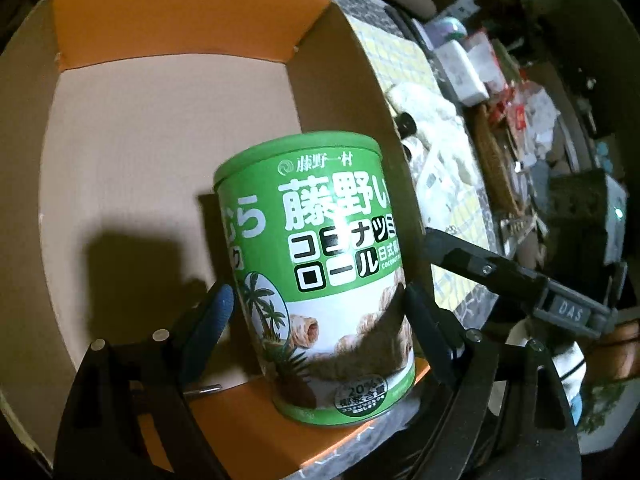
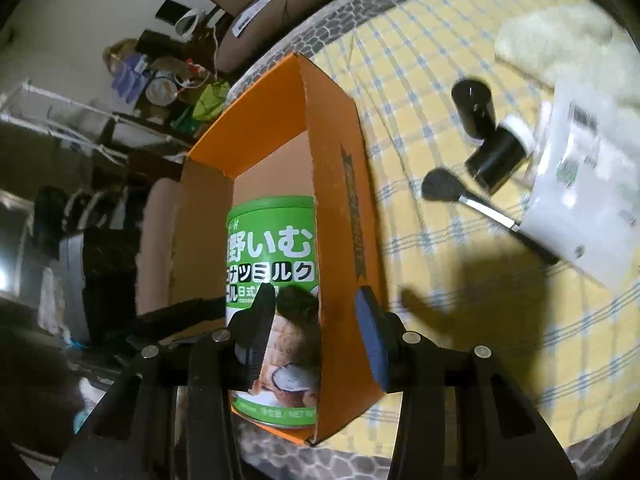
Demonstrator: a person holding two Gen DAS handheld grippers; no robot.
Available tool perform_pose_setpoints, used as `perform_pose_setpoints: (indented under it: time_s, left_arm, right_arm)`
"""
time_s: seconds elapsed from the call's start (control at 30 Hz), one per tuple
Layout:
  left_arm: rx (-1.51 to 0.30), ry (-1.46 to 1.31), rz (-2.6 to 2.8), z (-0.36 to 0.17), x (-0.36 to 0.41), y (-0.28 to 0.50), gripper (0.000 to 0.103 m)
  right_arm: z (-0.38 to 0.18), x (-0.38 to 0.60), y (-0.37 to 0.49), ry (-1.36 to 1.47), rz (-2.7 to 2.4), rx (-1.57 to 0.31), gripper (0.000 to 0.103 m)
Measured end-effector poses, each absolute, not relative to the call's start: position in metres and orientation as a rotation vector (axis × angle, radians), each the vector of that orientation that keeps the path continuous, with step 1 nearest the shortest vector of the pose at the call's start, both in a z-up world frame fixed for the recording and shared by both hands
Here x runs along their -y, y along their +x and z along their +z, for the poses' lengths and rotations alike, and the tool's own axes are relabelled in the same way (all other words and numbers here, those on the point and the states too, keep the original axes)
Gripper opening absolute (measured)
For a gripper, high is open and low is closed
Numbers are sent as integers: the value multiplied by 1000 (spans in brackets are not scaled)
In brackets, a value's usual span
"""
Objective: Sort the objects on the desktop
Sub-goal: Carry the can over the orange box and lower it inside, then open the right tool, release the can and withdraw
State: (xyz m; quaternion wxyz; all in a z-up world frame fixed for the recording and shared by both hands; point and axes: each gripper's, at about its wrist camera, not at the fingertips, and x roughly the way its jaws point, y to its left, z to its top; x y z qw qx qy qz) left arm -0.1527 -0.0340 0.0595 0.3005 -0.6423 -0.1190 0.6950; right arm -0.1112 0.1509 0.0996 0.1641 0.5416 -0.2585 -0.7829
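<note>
A green snack can with white Japanese lettering is inside an orange cardboard box, near its front right corner. My left gripper is shut on the can, its pads against both sides, and the can looks tilted in this view. In the right wrist view the same can shows behind the box's right wall. My right gripper straddles that wall, one finger inside in front of the can and the blue pad outside. A gap shows at the rim.
On the yellow checked tablecloth to the right of the box lie two black cylinders, a makeup brush, a white packet and a pale fluffy cloth. Clutter and shelving lie beyond the table's edge.
</note>
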Motion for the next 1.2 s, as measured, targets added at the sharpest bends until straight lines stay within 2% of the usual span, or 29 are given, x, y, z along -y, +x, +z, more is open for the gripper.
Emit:
perform_pose_setpoints:
  time_s: [0.1, 0.17, 0.23, 0.27, 0.47, 0.67, 0.83, 1.2]
  left_arm:
    - [373, -1681, 1880, 68, 45, -154, 87]
    - [407, -1660, 1909, 76, 55, -150, 87]
    - [426, -1636, 1939, 84, 66, -144, 88]
    - [430, -1623, 1957, 88, 72, -139, 88]
    - [452, -1597, 2028, 99, 98, -113, 88]
    - [386, -1569, 2121, 107, 97, -85, 92]
    - [307, -1537, 2197, 113, 92, -64, 95]
    - [214, -1496, 2247, 116, 74, -35, 96]
  right_arm:
    - [109, -145, -105, 1535, -2303, 626, 45]
    - [117, -142, -99, 1525, -2359, 529, 53]
    - [122, -140, -92, 1518, -2410, 445, 69]
    - [123, -141, -90, 1512, -2422, 417, 72]
    - [123, -136, -74, 1510, -2459, 345, 73]
    - [131, -123, -54, 1473, -2517, 234, 73]
    - [137, -112, -37, 1428, -2583, 126, 79]
    - [136, -113, -17, 1390, -2618, 148, 82]
